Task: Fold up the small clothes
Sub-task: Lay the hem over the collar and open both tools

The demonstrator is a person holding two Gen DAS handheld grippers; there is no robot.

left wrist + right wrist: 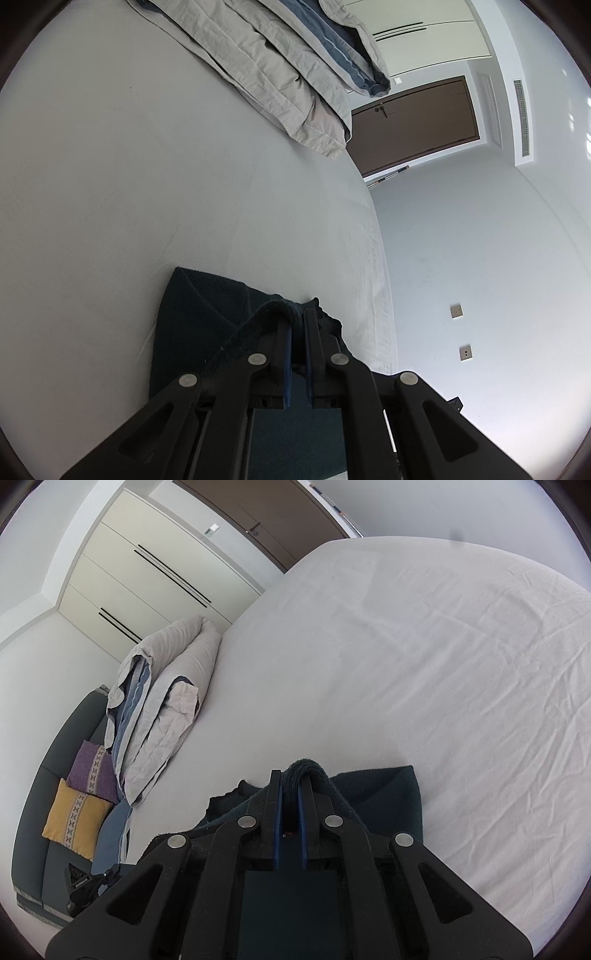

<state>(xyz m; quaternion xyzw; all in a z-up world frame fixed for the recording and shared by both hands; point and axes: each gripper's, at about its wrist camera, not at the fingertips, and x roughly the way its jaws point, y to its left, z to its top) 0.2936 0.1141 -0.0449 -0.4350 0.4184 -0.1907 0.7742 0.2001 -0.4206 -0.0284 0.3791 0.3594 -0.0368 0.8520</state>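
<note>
My left gripper and right gripper each pinch an edge of the dark cloth, low in both frames over the bed, ready for folding.

Rumpled duvet, two cushions

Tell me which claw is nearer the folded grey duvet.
Cannot tell. Both claws, left and right, are clamped on the dark garment, each well short of the duvet across bare sheet.
</note>
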